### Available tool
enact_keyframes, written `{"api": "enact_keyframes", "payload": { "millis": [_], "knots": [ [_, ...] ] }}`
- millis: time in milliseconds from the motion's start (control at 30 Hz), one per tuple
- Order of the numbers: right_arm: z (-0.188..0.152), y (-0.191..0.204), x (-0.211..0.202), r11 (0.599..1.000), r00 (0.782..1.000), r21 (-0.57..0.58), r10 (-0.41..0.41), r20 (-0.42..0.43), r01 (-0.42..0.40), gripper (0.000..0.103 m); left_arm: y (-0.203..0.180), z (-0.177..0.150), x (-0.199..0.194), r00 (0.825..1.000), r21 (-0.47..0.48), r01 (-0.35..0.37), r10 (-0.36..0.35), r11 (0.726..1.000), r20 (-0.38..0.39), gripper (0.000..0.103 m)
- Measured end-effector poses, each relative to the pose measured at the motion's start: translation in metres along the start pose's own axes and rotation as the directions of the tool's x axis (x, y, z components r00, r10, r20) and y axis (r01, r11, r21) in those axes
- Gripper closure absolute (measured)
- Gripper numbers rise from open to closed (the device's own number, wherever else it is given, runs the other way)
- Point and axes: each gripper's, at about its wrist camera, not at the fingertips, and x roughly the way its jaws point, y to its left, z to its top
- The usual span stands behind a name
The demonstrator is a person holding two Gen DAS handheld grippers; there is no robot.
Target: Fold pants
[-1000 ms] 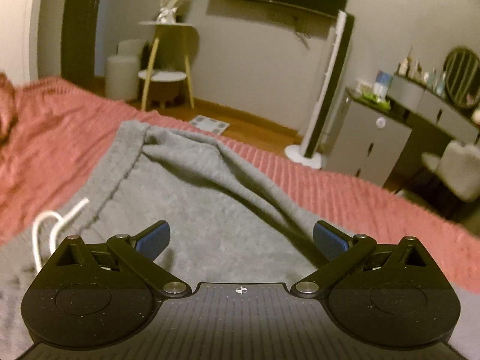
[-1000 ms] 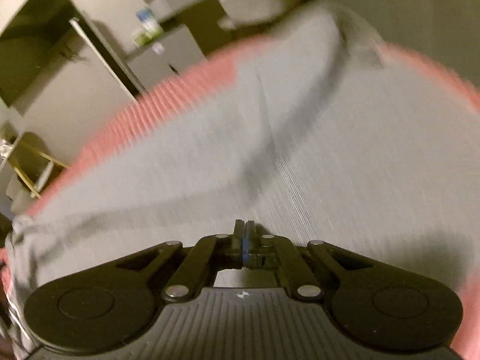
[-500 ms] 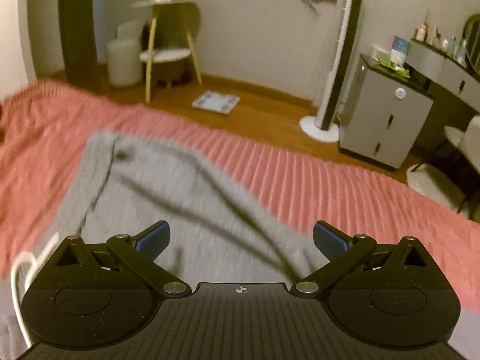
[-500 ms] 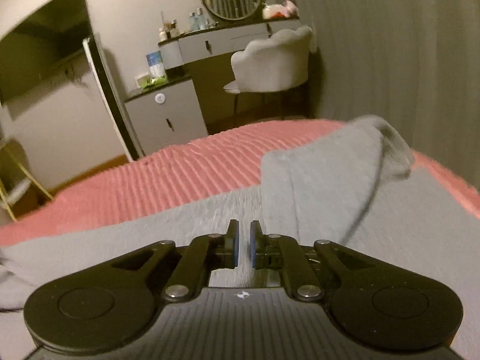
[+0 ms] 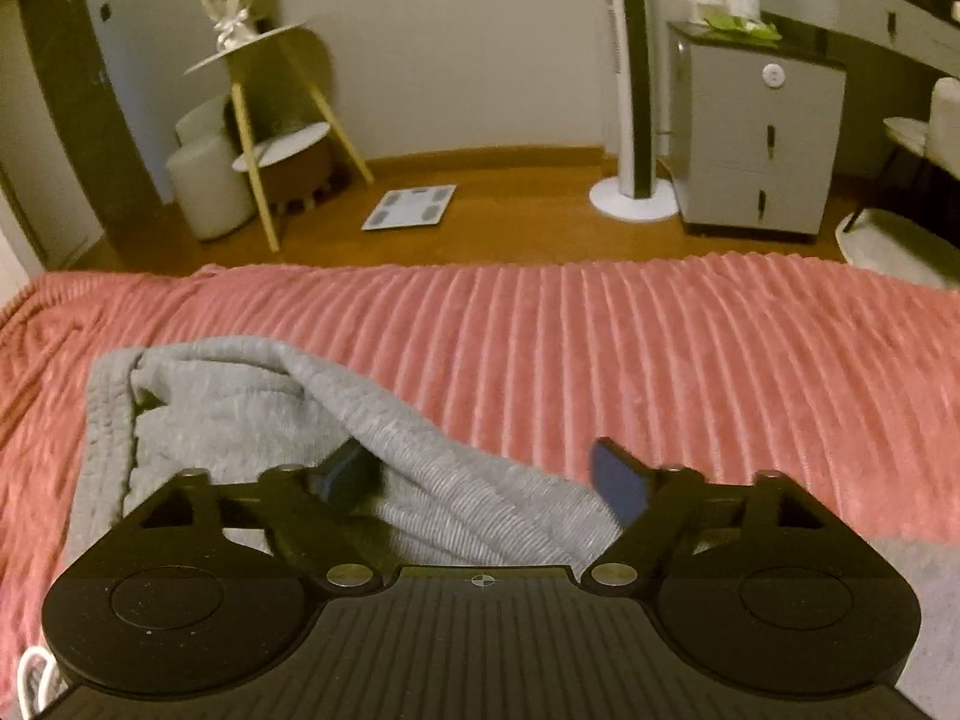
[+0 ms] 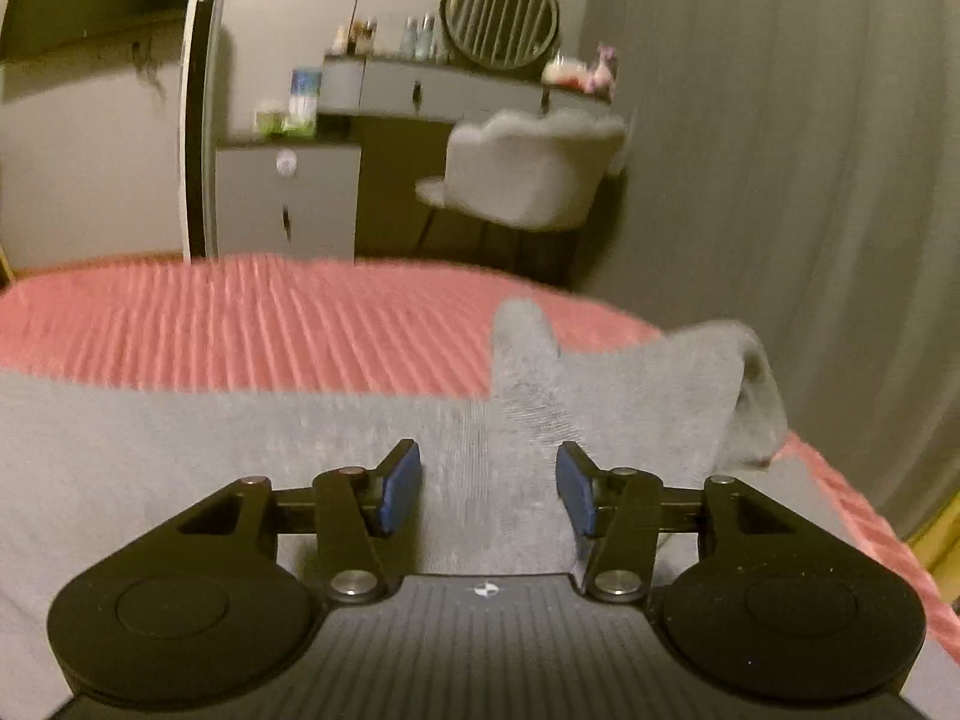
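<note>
Grey sweatpants (image 5: 252,402) lie on a pink ribbed bedspread (image 5: 600,348). In the left wrist view the waistband end is rumpled, with a raised fold running between the jaws. My left gripper (image 5: 486,480) is open and empty, straddling that fold low over the cloth. A white drawstring (image 5: 27,678) shows at the bottom left. In the right wrist view the pants (image 6: 240,438) lie flat, with the cuff end (image 6: 708,384) bunched at the right. My right gripper (image 6: 487,492) is open and empty just above the cloth.
Beyond the bed's far edge are a wooden floor with a scale (image 5: 411,207), a tower fan (image 5: 630,90), a grey drawer cabinet (image 5: 756,132), a side table (image 5: 270,114) and stools. A vanity and a chair (image 6: 528,174) stand behind; a curtain (image 6: 810,150) hangs right.
My right gripper has opened from shut and let go of the pants, which now lie flat. Both grippers have pulled back and tilted up. The left stayed open.
</note>
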Motion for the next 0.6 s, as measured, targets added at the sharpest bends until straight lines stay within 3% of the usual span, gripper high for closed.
{"api": "enact_keyframes", "payload": {
  "millis": [33, 167, 233, 333, 400, 467, 533, 600],
  "knots": [
    [0.001, -0.002, -0.003, 1.000, 1.000, -0.001, 0.001, 0.017, -0.001, 0.053, 0.000, 0.000, -0.001, 1.000, -0.005, 0.007, -0.006, 1.000, 0.007, 0.022],
    [0.005, -0.016, -0.009, 0.999, 0.999, 0.048, -0.024, 0.045, 0.022, 0.048, 0.001, 0.001, -0.002, 1.000, -0.002, 0.013, -0.013, 1.000, 0.001, 0.043],
    [0.004, -0.020, -0.004, 0.996, 0.999, 0.074, -0.043, 0.033, 0.041, 0.040, 0.007, 0.004, 0.001, 0.999, -0.019, 0.034, -0.034, 0.999, -0.016, 0.050],
    [-0.003, -0.023, 0.010, 0.994, 1.000, 0.106, -0.013, -0.006, 0.013, 0.041, 0.009, 0.009, 0.006, 0.999, -0.008, 0.010, -0.011, 1.000, -0.036, 0.067],
    [-0.007, -0.025, 0.013, 0.989, 1.000, 0.146, 0.006, -0.002, -0.006, 0.050, 0.012, 0.012, 0.007, 0.999, -0.014, 0.013, -0.013, 1.000, -0.047, 0.071],
    [-0.004, -0.022, 0.011, 0.990, 1.000, 0.135, 0.024, 0.017, -0.026, 0.077, 0.016, 0.014, 0.005, 0.998, -0.025, 0.013, -0.014, 1.000, -0.057, 0.082],
    [-0.005, -0.016, 0.013, 0.995, 1.000, 0.093, 0.019, 0.023, -0.021, 0.093, 0.024, 0.016, 0.003, 0.997, -0.051, 0.044, -0.047, 0.998, -0.061, 0.086],
    [-0.008, -0.015, 0.014, 0.996, 1.000, 0.085, 0.011, 0.023, -0.013, 0.095, 0.032, 0.016, -0.003, 0.995, -0.071, 0.073, -0.078, 0.995, -0.067, 0.090]
  ]
}}
